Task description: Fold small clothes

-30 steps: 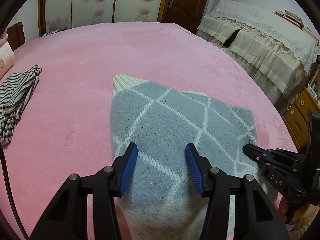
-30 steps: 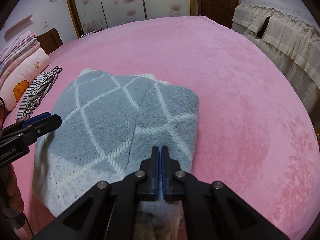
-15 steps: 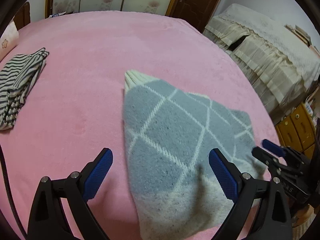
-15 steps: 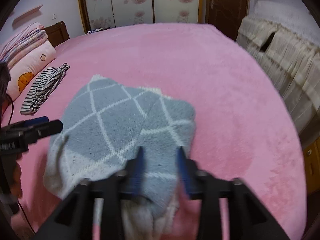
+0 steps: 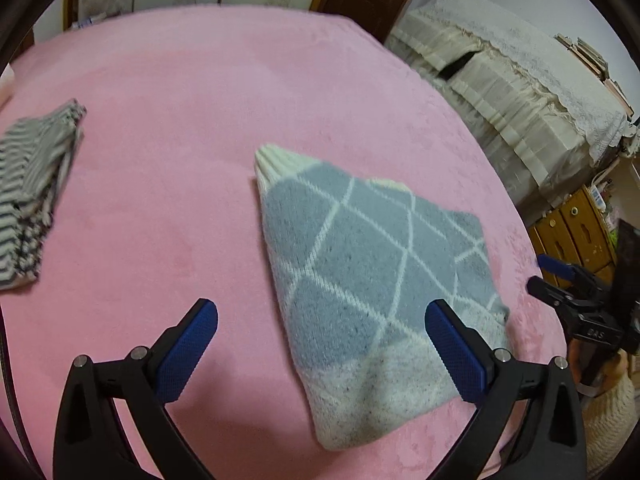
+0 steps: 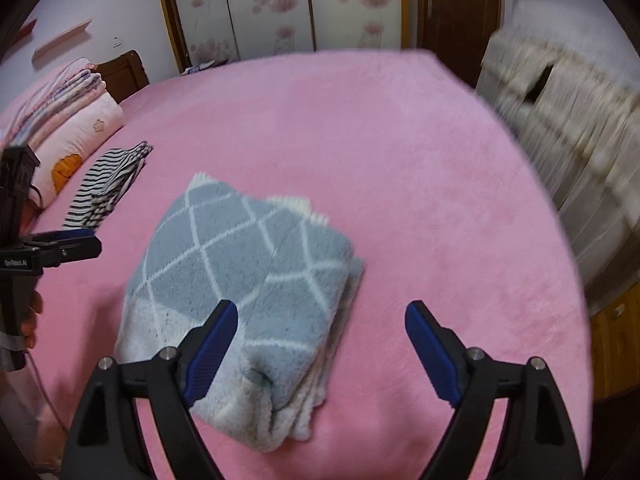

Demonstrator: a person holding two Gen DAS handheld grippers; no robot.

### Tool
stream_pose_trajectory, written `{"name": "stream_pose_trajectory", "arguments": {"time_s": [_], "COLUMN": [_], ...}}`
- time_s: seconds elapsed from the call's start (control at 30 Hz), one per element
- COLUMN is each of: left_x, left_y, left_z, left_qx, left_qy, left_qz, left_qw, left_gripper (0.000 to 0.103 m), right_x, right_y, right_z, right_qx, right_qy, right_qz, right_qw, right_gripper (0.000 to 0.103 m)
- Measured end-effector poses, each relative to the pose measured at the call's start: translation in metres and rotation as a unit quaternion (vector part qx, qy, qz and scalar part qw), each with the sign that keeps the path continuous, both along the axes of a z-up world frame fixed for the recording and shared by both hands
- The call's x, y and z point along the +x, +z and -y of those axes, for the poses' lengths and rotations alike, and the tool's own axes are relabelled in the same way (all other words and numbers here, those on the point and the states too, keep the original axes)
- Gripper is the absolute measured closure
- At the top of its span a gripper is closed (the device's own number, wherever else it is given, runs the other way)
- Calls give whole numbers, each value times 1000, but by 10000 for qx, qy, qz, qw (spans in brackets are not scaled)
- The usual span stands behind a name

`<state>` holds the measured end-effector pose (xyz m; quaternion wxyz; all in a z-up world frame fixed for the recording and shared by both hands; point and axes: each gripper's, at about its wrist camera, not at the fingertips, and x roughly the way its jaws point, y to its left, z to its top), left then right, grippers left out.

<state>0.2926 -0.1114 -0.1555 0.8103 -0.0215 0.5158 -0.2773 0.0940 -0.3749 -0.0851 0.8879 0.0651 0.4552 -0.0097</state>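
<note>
While my left tool (image 5: 320, 344) spreads its jaws wider, nothing is gripped: the blue pads (image 5: 188, 344) stand apart above the bed, one over bare pink cover, the other over the near right edge of the folded sweater (image 5: 360, 280). My right tool (image 6: 318, 344) is opening too, its pads (image 6: 214, 344) clear of the knit, with the sweater's near right corner and pink cover showing between them.

The sweater (image 6: 248, 272), grey-blue with a white diamond pattern and a cream lower band, lies folded flat on the pink bed cover (image 6: 400, 160), filling the lower middle of both views. Its cream ribbed hem points toward the upper middle of the left view.

Well apart from it, at the left edge of the left view, lies a folded black-and-white striped garment (image 5: 32, 184). Beyond that, in the right view's upper left, sits a pile of pink bedding (image 6: 68, 116).
</note>
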Motion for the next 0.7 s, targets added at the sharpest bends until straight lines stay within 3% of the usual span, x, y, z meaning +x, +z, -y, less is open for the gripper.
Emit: {"name": "stream_pose_trajectory", "arguments": {"time_s": [0.17, 0.37, 0.7], "left_x": [6, 16, 18], "left_y": [-37, -84, -125], "left_z": [4, 2, 3], "left_qx": [-53, -724, -1640], "left_qy": [-194, -152, -122], "left_qz": [-539, -1459, -1740], "left_qw": [9983, 9865, 9709], "left_gripper": [0, 1, 1], "right_x": [10, 19, 41], "right_y": [-42, -80, -120], "right_z": [17, 28, 35], "right_qx": [946, 1843, 2876], "right_qy": [-124, -133, -15], "right_qz": [-409, -598, -706], "right_qw": [9946, 9809, 9551], "right_gripper": [17, 17, 15]}}
